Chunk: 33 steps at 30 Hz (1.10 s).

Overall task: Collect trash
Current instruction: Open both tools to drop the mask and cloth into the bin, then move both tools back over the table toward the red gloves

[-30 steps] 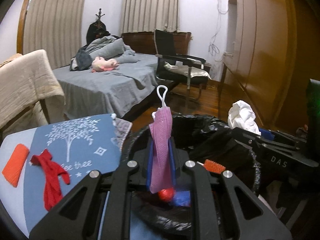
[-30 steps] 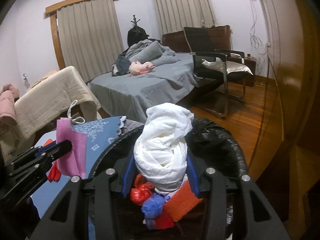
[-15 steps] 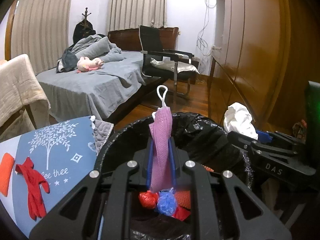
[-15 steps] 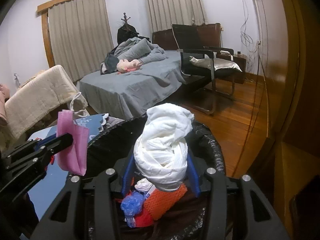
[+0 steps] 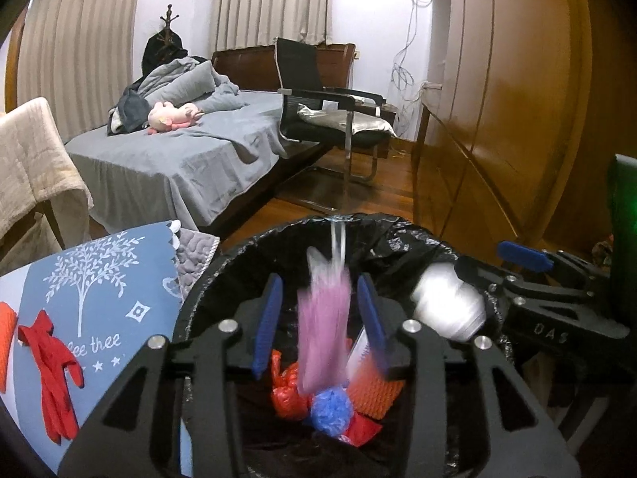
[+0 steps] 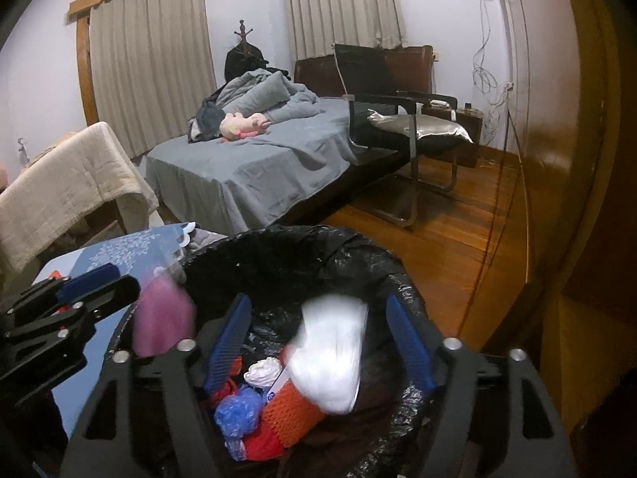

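Note:
A bin lined with a black bag [image 5: 398, 231] [image 6: 318, 235] lies right under both grippers, with red, blue and orange trash [image 5: 330, 406] in it. My left gripper [image 5: 318, 279] hangs over the bin, its jaws opening. A blurred pink face mask [image 5: 322, 330] drops between the blue pads, touching neither. My right gripper [image 6: 318, 300] is also over the bin with its jaws opening, and a blurred white crumpled wad [image 6: 330, 354] falls free between them. The right gripper [image 5: 485, 261] and the wad [image 5: 450, 306] also show at the right of the left wrist view.
Left of the bin a blue cloth with a tree print [image 5: 99, 279] carries a red glove [image 5: 51, 366] and an orange piece [image 5: 6, 338]. Beyond stand a grey bed [image 5: 179, 159], a black chair [image 5: 338, 119] and a wooden wardrobe [image 5: 497, 99].
Both grippers have opened over the bin. The pink mask and the white wad, gripped before, have slipped loose and are dropping in. Both hands came a little lower and closer.

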{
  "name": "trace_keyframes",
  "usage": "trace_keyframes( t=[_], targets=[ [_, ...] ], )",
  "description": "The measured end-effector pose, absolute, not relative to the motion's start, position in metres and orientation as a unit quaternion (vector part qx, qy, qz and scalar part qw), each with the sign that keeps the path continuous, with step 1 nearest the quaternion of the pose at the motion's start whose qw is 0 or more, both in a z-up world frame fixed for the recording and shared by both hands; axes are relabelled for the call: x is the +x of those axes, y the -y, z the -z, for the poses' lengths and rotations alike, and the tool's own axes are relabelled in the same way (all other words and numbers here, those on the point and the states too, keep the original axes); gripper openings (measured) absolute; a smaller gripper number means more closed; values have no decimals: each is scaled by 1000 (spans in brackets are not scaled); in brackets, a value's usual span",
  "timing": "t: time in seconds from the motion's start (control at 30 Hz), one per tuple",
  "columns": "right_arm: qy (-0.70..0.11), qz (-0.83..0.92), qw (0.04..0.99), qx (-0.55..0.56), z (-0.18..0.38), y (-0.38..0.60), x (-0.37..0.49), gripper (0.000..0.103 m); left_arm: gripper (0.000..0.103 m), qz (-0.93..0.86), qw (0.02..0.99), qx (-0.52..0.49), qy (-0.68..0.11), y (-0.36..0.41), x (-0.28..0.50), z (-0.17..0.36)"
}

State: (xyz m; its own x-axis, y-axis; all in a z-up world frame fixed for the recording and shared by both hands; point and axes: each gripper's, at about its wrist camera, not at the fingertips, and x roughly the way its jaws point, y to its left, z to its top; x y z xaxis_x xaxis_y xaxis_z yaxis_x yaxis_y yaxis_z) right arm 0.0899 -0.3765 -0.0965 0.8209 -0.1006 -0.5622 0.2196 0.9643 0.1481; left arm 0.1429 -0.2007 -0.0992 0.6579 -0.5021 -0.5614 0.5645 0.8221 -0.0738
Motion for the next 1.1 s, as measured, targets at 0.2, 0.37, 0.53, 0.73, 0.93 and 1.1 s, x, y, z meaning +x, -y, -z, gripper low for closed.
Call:
trace_keyframes(
  t=[0.2, 0.37, 0.53, 0.73, 0.93, 1.1],
  targets=[
    [-284, 95, 949, 100, 96, 375, 90, 97, 73, 270, 919, 47, -284, 182, 144, 96],
    [-294, 86, 947, 97, 96, 365, 91, 97, 86, 239, 929, 46, -279, 156, 143, 94],
    [-300, 71, 946, 102, 96, 351, 92, 97, 88, 203, 936, 35, -285, 124, 144, 96],
    [-308, 36, 946, 96, 96, 313, 105, 97, 89, 148, 946, 28, -286, 72, 139, 97],
    [-314, -19, 946, 79, 92, 257, 127, 97, 89, 83, 953, 16, -291, 7, 136, 100],
    [-315, -74, 944, 59, 87, 198, 152, 97, 89, 27, 956, 5, -293, -48, 135, 103]
  ],
)
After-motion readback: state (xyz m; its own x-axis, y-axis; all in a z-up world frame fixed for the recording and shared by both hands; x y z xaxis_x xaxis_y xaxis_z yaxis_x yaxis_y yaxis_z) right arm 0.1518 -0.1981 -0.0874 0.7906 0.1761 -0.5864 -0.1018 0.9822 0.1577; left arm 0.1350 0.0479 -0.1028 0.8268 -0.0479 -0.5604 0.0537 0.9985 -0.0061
